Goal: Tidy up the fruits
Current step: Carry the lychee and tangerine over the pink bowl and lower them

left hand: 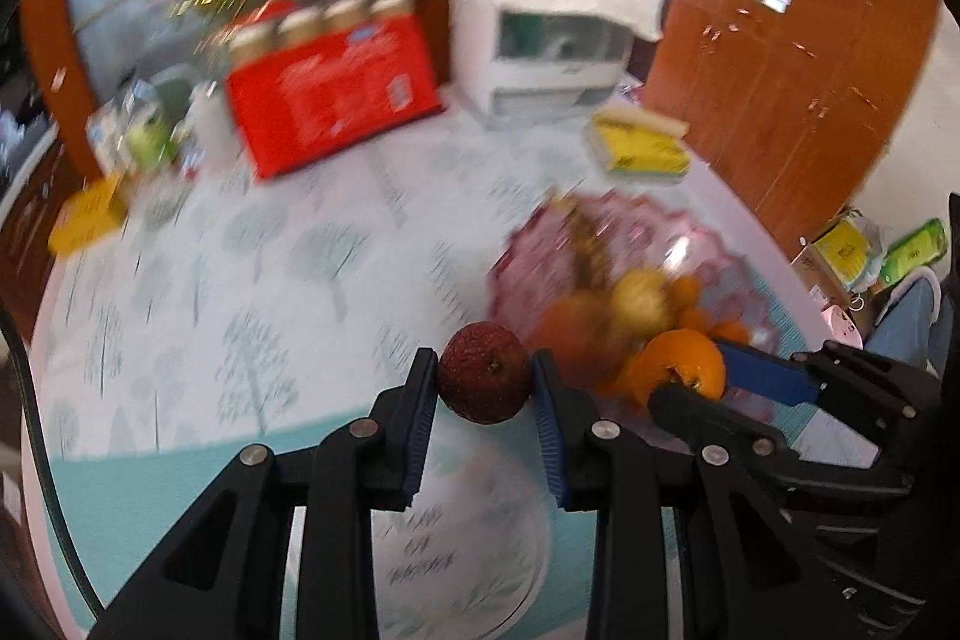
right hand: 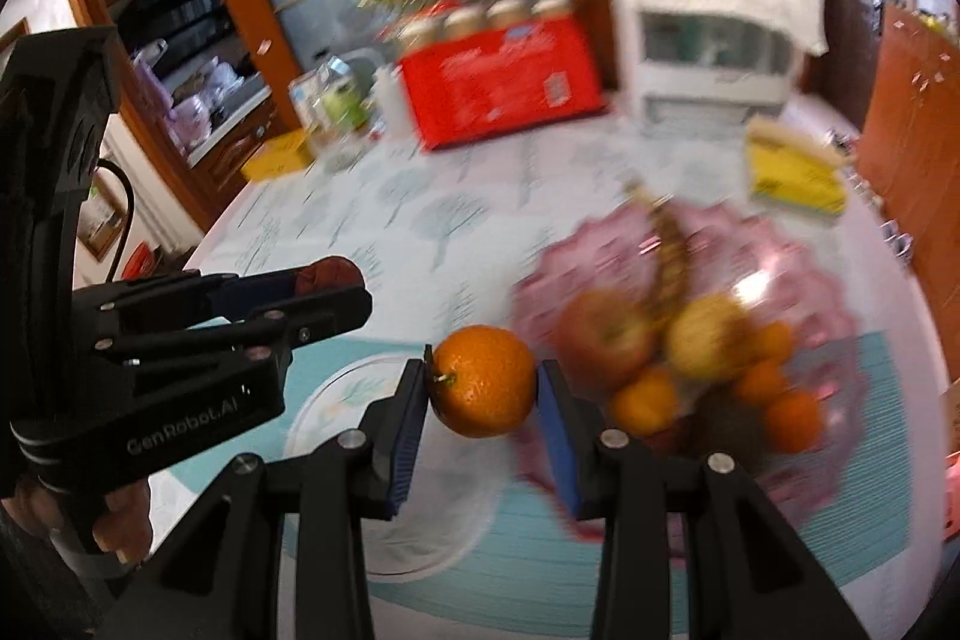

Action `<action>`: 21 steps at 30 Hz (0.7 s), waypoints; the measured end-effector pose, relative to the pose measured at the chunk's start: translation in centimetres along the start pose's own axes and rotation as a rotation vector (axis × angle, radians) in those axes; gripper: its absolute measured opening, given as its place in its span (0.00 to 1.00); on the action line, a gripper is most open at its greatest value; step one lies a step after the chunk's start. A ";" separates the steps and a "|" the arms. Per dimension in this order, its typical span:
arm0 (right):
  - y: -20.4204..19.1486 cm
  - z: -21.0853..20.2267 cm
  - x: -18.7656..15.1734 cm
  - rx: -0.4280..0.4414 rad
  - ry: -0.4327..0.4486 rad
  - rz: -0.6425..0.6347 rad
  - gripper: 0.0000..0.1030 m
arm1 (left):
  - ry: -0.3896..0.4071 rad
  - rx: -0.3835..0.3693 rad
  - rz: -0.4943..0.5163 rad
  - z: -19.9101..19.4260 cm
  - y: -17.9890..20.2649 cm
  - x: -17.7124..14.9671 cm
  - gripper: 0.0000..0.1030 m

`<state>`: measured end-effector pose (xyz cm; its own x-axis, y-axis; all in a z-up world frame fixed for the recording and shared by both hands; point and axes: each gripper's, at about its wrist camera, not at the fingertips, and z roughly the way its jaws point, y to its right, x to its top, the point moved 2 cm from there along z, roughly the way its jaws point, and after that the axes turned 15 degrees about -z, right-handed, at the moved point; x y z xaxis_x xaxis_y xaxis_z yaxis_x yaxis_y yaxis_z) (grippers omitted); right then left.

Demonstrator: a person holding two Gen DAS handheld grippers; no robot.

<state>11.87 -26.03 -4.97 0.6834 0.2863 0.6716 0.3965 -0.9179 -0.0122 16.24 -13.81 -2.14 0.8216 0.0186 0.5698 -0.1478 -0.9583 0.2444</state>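
Observation:
My left gripper (left hand: 485, 381) is shut on a wrinkled dark red fruit (left hand: 485, 381), held above a white plate (left hand: 480, 550). My right gripper (right hand: 483, 382) is shut on an orange tangerine (right hand: 483, 381) with a short stem, held above the same white plate (right hand: 336, 400). A pink glass bowl (right hand: 810, 268) to the right holds an apple, a yellow fruit, a banana and several tangerines. In the left wrist view the right gripper (left hand: 696, 370) shows at the right with the tangerine (left hand: 675, 361), in front of the pink bowl (left hand: 552, 232). In the right wrist view the left gripper (right hand: 336, 283) shows at the left.
A round table under a tree-patterned cloth (left hand: 270, 250) carries a teal placemat (right hand: 870, 520), a red carton of jars (left hand: 336, 100), a white appliance (left hand: 540, 40), a yellow pack (left hand: 645, 142) and bottles at the back left. Wooden cabinets (left hand: 780, 70) stand behind.

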 end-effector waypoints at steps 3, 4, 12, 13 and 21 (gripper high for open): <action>3.6 -2.3 0.8 -0.051 0.046 -0.001 0.36 | 0.029 -0.005 0.039 0.2 3.7 1.8 0.29; 4.5 -2.8 1.1 -0.066 0.054 -0.001 0.36 | 0.033 -0.006 0.045 0.4 4.6 2.3 0.29; 14.2 -2.7 1.7 -0.166 0.046 0.067 0.36 | -0.020 0.022 0.054 5.7 10.2 4.9 0.29; 15.3 -1.9 1.5 -0.165 0.029 0.084 0.36 | -0.038 0.036 0.053 6.9 10.6 5.1 0.29; 18.9 4.0 -0.6 -0.157 -0.085 0.121 0.36 | -0.147 0.111 0.058 13.6 11.5 3.9 0.29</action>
<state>21.46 -42.47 -8.58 0.7720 0.1873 0.6073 0.2123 -0.9767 0.0313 25.25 -28.68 -7.75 0.8863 -0.0720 0.4574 -0.1426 -0.9823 0.1216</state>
